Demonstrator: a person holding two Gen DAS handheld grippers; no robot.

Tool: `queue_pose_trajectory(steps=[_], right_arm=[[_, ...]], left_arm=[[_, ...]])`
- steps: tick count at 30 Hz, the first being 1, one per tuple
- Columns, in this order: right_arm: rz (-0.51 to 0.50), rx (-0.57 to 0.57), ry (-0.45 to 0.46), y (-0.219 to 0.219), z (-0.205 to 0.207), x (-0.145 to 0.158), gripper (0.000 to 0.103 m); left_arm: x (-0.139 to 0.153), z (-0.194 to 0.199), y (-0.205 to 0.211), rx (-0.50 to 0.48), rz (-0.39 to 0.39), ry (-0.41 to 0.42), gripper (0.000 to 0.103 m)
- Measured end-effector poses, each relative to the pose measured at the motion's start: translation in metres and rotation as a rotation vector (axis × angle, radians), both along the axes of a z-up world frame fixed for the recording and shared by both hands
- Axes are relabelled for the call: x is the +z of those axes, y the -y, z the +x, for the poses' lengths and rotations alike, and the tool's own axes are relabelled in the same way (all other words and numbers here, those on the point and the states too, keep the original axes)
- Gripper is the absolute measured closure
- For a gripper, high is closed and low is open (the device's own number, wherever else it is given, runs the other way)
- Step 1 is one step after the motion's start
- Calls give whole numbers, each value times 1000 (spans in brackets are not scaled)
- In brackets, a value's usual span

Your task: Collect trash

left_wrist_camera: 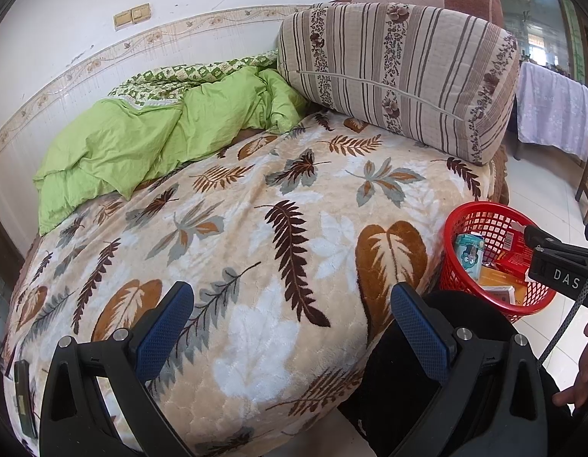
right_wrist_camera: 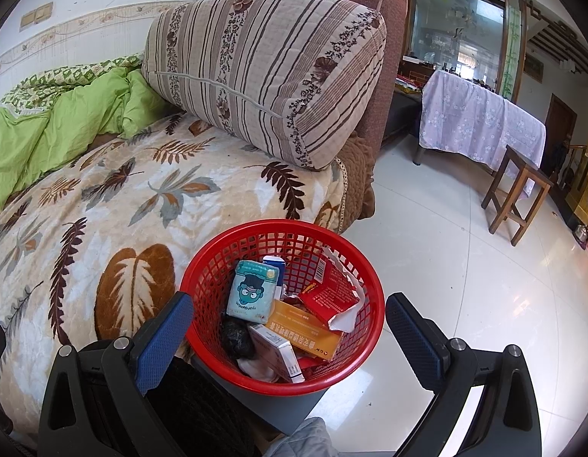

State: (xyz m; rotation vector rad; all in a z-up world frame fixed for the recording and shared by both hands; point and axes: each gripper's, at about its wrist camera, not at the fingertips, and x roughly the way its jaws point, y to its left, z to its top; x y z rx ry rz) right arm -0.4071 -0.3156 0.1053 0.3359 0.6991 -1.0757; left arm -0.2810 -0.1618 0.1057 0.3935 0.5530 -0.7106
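Note:
A red mesh basket [right_wrist_camera: 202,278] stands on the floor beside the bed; it also shows in the left wrist view [left_wrist_camera: 469,221]. It holds several pieces of trash: a teal tissue pack [right_wrist_camera: 252,293], a red torn box [right_wrist_camera: 328,293], an orange box [right_wrist_camera: 305,331], a white box [right_wrist_camera: 278,354] and a black crumpled wad [right_wrist_camera: 236,337]. My right gripper [right_wrist_camera: 290,327] is open and empty, just above the basket. My left gripper [left_wrist_camera: 292,320] is open and empty over the leaf-patterned blanket [left_wrist_camera: 255,228]. The right gripper's body [left_wrist_camera: 560,262] shows over the basket.
A striped bolster cushion [left_wrist_camera: 400,72] and a green quilt [left_wrist_camera: 141,141] lie at the back of the bed. A draped table [right_wrist_camera: 480,122] and a wooden stool [right_wrist_camera: 518,194] stand on the white tiled floor [right_wrist_camera: 446,266]. A dark phone [left_wrist_camera: 23,396] lies at the blanket's left edge.

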Motion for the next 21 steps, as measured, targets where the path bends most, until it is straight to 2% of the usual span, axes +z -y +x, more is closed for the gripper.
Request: queue_pose_trajectory(steps=[21], right_arm=[[-8,9,3,-3,3,1,1]], left_arm=[[-1,-3,1,-3,0,2,0]])
